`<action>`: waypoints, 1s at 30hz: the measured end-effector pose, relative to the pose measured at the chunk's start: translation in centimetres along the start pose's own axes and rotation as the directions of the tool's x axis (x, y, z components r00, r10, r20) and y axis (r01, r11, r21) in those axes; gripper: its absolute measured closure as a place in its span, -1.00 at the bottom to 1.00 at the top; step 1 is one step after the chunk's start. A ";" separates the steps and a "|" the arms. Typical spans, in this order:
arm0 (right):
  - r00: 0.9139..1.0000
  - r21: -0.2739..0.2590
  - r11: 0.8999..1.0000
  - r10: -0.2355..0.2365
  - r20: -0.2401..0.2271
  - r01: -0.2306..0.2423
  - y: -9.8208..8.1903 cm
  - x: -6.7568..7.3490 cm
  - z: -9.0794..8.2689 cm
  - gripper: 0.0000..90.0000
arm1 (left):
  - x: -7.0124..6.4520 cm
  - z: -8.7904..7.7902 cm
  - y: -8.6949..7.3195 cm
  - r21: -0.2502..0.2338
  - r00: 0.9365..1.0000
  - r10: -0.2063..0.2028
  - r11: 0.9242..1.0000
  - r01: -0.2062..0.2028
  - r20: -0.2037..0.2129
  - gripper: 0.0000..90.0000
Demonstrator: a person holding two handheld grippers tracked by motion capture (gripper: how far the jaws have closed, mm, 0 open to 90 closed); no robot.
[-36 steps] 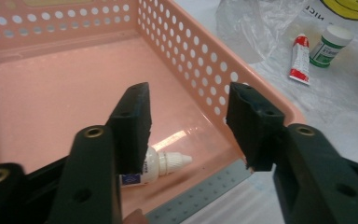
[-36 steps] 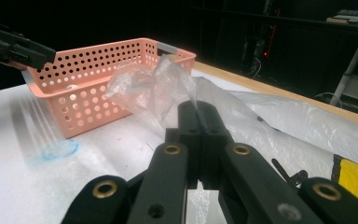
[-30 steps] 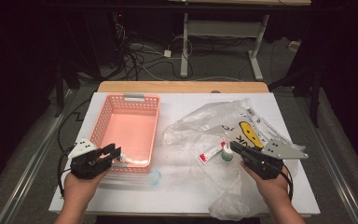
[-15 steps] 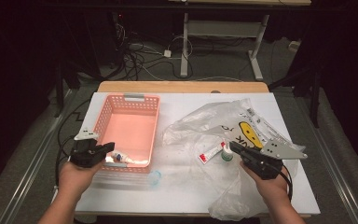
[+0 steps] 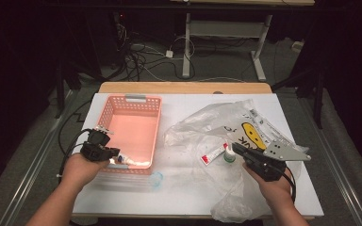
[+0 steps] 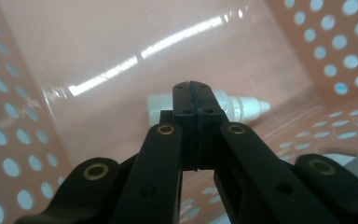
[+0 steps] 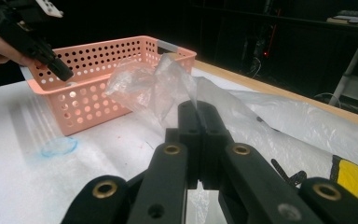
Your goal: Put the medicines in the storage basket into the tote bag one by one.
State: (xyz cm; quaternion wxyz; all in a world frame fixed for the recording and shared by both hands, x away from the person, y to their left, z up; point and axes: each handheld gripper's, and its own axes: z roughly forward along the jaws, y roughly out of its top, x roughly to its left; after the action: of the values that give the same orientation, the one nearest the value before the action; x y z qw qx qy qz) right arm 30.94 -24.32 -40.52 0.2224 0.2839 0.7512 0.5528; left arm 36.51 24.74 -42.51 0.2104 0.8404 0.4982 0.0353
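**Tube dropped in basket; bag items next**

The left gripper (image 6: 193, 100) hangs inside the pink perforated plastic basket (image 5: 136, 101), fingers pressed together on nothing; they have just been closing. Just beyond the fingertips the small white plastic tube (image 6: 235, 105) lies flat on the basket floor, its long axis crosswise, nozzle pointing right in the left gripper view. The right gripper (image 7: 198, 112), fingers together, pins the clear plastic bag (image 7: 154, 88). Likely next: withdraw and fetch another item.

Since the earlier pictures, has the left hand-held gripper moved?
Yes. The left hand-held gripper moved leftward, from above the pink basket's near right corner to its near left wall; its jaws just closed, empty.
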 end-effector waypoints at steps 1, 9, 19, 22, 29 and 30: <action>1.000 0.000 1.000 0.000 0.000 0.000 0.0 0.0 0.0 1.00 | 0.1 0.1 0.4 0.025 1.000 0.003 1.000 -0.003 0.005 0.96; 1.000 0.000 1.000 -0.002 0.004 0.002 0.0 0.0 -0.1 1.00 | -0.2 1.0 1.9 0.143 0.999 0.035 0.989 -0.036 0.014 0.96; 1.000 0.002 1.000 0.001 0.002 -0.001 0.0 -0.1 -0.1 1.00 | -0.5 1.5 4.8 0.059 0.998 0.049 0.997 -0.047 -0.030 0.95; 1.000 0.003 1.000 0.003 0.006 -0.003 -0.1 -0.2 -0.2 1.00 | -0.7 0.9 4.5 0.048 0.998 0.069 0.997 -0.068 -0.001 0.95; 1.000 0.005 1.000 -0.003 -0.001 0.003 -0.1 0.0 -0.1 1.00 | -1.0 0.9 3.2 0.183 0.993 0.119 0.976 -0.119 0.014 0.95; 1.000 0.004 1.000 -0.004 0.001 0.004 0.0 0.1 0.0 1.00 | -1.0 1.0 3.2 0.190 0.993 0.117 0.975 -0.116 0.008 0.95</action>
State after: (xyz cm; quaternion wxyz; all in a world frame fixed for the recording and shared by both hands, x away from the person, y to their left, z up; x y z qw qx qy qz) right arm 30.85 -24.30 -40.52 0.2233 0.2832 0.7528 0.5506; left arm 38.92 22.25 -42.08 0.1260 0.8843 0.4496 0.0013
